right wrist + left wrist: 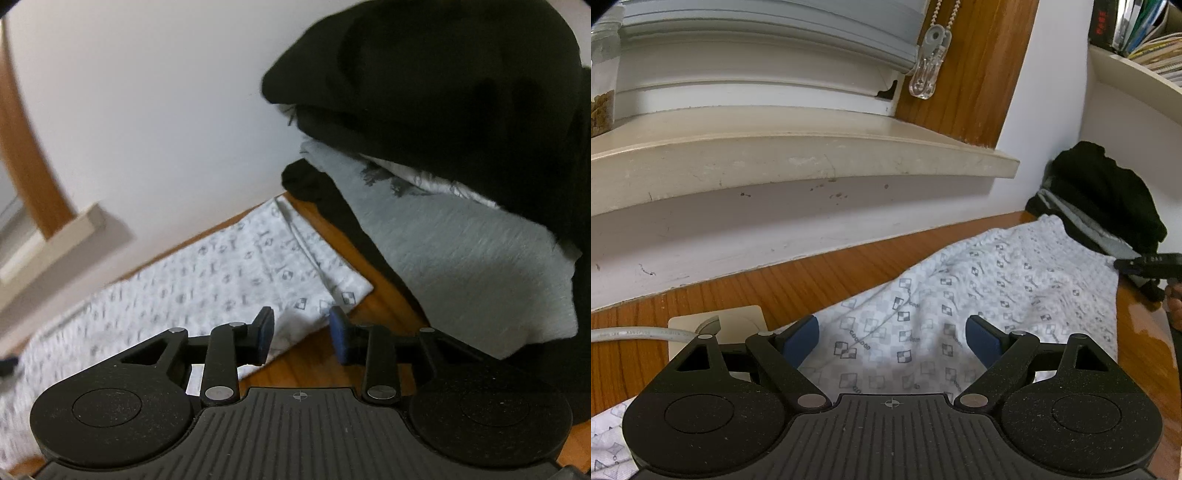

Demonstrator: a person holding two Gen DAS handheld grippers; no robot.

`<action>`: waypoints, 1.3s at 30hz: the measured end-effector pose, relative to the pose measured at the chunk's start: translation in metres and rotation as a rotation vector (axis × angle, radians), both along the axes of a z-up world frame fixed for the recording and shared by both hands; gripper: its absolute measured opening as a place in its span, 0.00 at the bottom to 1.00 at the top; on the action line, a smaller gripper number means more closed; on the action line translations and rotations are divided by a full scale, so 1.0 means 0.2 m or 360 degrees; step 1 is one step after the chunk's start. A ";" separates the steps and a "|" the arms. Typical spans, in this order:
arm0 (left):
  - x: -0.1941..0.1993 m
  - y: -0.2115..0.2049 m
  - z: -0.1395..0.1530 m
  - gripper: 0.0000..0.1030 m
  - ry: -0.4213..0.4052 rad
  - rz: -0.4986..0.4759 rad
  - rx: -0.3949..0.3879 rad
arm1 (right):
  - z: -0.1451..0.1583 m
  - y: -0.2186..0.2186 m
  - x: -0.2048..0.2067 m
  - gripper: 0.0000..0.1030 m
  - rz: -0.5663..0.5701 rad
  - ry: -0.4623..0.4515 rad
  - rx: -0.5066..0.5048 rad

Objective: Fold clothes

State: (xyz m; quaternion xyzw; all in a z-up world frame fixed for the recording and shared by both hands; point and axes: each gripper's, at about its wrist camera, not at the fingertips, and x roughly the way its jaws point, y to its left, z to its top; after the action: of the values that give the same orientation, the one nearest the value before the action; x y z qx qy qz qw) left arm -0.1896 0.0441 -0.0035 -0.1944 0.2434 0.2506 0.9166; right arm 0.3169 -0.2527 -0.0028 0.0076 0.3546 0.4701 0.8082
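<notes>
A white garment [960,295] with a grey checked print lies spread on the wooden table [812,273]. My left gripper [891,341] hovers over its near part, jaws wide open, nothing between the blue pads. In the right wrist view the garment's far corner [347,291] lies flat on the wood just ahead of my right gripper [302,334]. Its jaws stand partly open and the pads press on nothing. Part of the right gripper [1145,263] shows at the garment's right edge in the left wrist view.
A pile of clothes [1108,192] sits against the white wall at the back right, black on top with a grey piece [461,266] under it. A wall socket plate with a grey cable [716,328] lies at left. A window sill [775,158] juts out above the table.
</notes>
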 end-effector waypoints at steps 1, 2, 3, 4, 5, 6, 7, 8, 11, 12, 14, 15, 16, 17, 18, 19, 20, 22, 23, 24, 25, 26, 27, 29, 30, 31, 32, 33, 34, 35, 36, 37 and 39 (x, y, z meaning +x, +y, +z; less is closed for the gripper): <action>0.00 0.00 0.00 0.86 0.0000 0.0000 -0.0002 | 0.01 0.00 0.00 0.24 -0.0002 0.0009 0.0010; 0.00 0.00 0.00 0.86 0.0000 -0.0001 -0.0003 | 0.01 0.00 0.00 0.17 -0.0005 0.0018 0.0020; 0.00 0.00 0.00 0.86 0.0000 -0.0003 -0.0003 | 0.02 0.01 0.00 0.14 -0.0005 0.0018 0.0034; 0.00 0.00 0.00 0.86 0.0001 -0.0004 -0.0002 | 0.03 0.01 -0.01 0.14 -0.0002 0.0002 0.0056; 0.00 0.00 0.00 0.86 0.0004 -0.0005 -0.0002 | 0.04 0.01 -0.02 0.14 -0.0001 -0.0010 0.0070; 0.00 0.00 0.00 0.86 0.0005 -0.0006 -0.0002 | 0.04 0.02 -0.02 0.15 -0.0001 -0.0017 0.0071; 0.00 0.00 0.00 0.86 0.0007 -0.0008 -0.0003 | 0.04 0.02 -0.02 0.16 -0.0005 -0.0016 0.0063; 0.00 0.00 0.00 0.86 0.0007 -0.0010 -0.0003 | 0.02 0.04 -0.01 0.18 -0.0016 -0.0004 0.0035; 0.00 0.00 0.00 0.86 0.0005 -0.0010 -0.0004 | -0.02 0.08 0.02 0.26 -0.0062 0.0010 -0.0032; 0.00 0.00 0.00 0.86 0.0003 -0.0009 -0.0004 | -0.01 0.09 0.02 0.26 -0.0052 -0.0012 -0.0025; 0.00 0.00 0.00 0.86 -0.0004 -0.0007 -0.0005 | 0.01 0.12 0.02 0.15 -0.0031 -0.0055 -0.0011; -0.01 0.00 0.00 0.86 -0.0010 -0.0003 -0.0004 | 0.02 0.14 0.02 0.08 -0.0021 -0.0076 -0.0005; -0.01 0.00 0.00 0.86 -0.0017 0.0004 -0.0001 | 0.05 0.15 0.02 0.08 -0.0008 -0.0108 0.0007; -0.02 0.00 0.00 0.86 -0.0028 0.0010 0.0004 | 0.10 0.18 0.00 0.08 0.0006 -0.0164 0.0028; -0.03 0.00 0.01 0.86 -0.0039 0.0016 0.0009 | 0.17 0.19 -0.01 0.08 0.0020 -0.0228 0.0055; -0.03 0.00 0.01 0.86 -0.0050 0.0025 0.0015 | 0.24 0.21 -0.03 0.08 0.0047 -0.0301 0.0100; -0.04 0.00 0.01 0.86 -0.0061 0.0033 0.0020 | 0.32 0.22 -0.06 0.08 0.0075 -0.0376 0.0142; -0.05 0.00 0.02 0.86 -0.0077 0.0039 0.0018 | 0.45 0.23 -0.11 0.07 0.0132 -0.0544 0.0182; -0.05 0.00 0.02 0.86 -0.0086 0.0041 0.0017 | 0.50 0.23 -0.12 0.07 0.0138 -0.0624 0.0180; -0.05 0.00 0.02 0.86 -0.0091 0.0043 0.0017 | 0.52 0.22 -0.12 0.07 0.0099 -0.0679 0.0154; -0.05 0.00 0.02 0.86 -0.0087 0.0040 0.0016 | 0.49 0.20 -0.10 0.07 0.0060 -0.0677 0.0122; -0.05 0.00 0.02 0.86 -0.0082 0.0038 0.0016 | 0.43 0.19 -0.05 0.07 0.0023 -0.0621 0.0065; -0.05 0.00 0.02 0.86 -0.0078 0.0035 0.0016 | 0.36 0.18 -0.01 0.07 0.0000 -0.0552 -0.0007; -0.04 0.00 0.01 0.86 -0.0070 0.0030 0.0016 | 0.16 0.18 0.08 0.08 0.0008 -0.0367 -0.0205; -0.04 0.00 0.01 0.86 -0.0066 0.0027 0.0016 | 0.08 0.17 0.11 0.11 -0.0001 -0.0308 -0.0269; -0.04 0.00 0.01 0.86 -0.0061 0.0025 0.0016 | 0.04 0.16 0.12 0.21 -0.0035 -0.0293 -0.0268; -0.04 0.00 0.01 0.86 -0.0058 0.0023 0.0015 | 0.01 0.14 0.13 0.25 -0.0068 -0.0278 -0.0268; -0.04 0.00 0.01 0.86 -0.0057 0.0024 0.0012 | -0.01 0.12 0.14 0.32 -0.0091 -0.0263 -0.0256; -0.04 0.00 0.01 0.86 -0.0054 0.0024 0.0010 | -0.01 0.11 0.14 0.35 -0.0090 -0.0265 -0.0229; -0.03 0.00 0.01 0.86 -0.0051 0.0024 0.0010 | 0.00 0.10 0.12 0.37 -0.0090 -0.0299 -0.0218; -0.03 0.00 0.01 0.86 -0.0046 0.0023 0.0011 | 0.02 0.09 0.11 0.40 -0.0087 -0.0341 -0.0211; -0.03 0.00 0.01 0.86 -0.0042 0.0021 0.0013 | 0.03 0.10 0.08 0.43 -0.0079 -0.0397 -0.0210; -0.02 0.00 0.01 0.86 -0.0032 0.0016 0.0015 | 0.07 0.12 0.02 0.43 -0.0015 -0.0470 -0.0182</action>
State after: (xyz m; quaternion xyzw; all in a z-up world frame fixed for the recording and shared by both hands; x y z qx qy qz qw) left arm -0.1938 0.0440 -0.0023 -0.1938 0.2321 0.2543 0.9186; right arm 0.3214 -0.2291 0.0107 -0.1059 0.2581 0.4413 0.8529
